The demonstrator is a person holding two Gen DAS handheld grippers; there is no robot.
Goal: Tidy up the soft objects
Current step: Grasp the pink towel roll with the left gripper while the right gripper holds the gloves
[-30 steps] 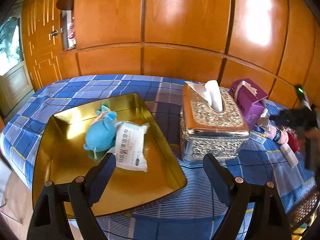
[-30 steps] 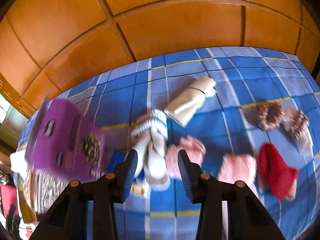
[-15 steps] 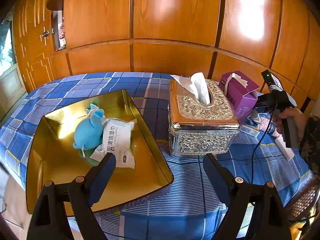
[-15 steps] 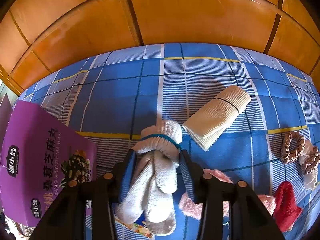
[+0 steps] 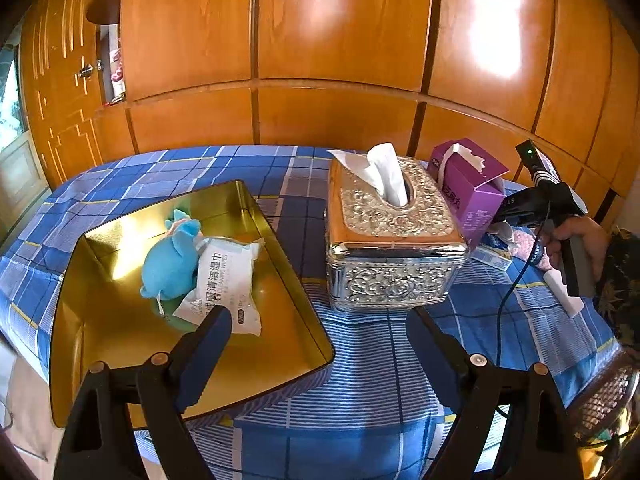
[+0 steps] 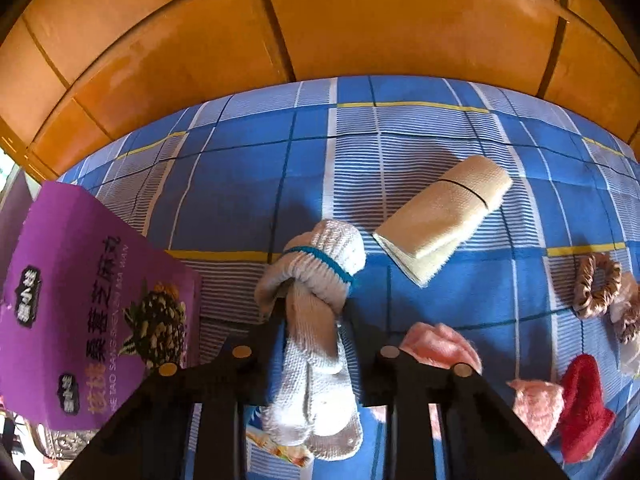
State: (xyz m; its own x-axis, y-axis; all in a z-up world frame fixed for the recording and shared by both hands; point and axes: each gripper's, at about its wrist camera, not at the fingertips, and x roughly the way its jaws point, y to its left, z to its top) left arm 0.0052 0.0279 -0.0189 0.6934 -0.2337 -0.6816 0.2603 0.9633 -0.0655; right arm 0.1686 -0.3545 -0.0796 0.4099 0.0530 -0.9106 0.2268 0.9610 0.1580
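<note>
A white knitted glove bundle (image 6: 316,264) with a blue band lies on the blue checked cloth. My right gripper (image 6: 314,312) straddles its lower half; its jaws are closing and the pads press on the knit. Beside the bundle lie a folded beige cloth (image 6: 444,216), pink fluffy pieces (image 6: 440,344) and a red one (image 6: 582,408). In the left wrist view the gold tray (image 5: 100,380) holds a blue plush toy (image 5: 170,260) and a pack of wet wipes (image 5: 224,280). My left gripper (image 5: 318,316) hangs open over the tray's near right corner, holding nothing.
A silver tissue box (image 5: 392,240) stands right of the tray, with a purple carton (image 5: 468,192) behind it and close to the glove bundle's left (image 6: 80,300). Scrunchies (image 6: 596,284) lie at the far right. A hand (image 5: 580,236) holds the right gripper. Wooden panels back the table.
The right gripper came down over the white glove bundle and its fingers drew in against it. The left view shifted only slightly.
</note>
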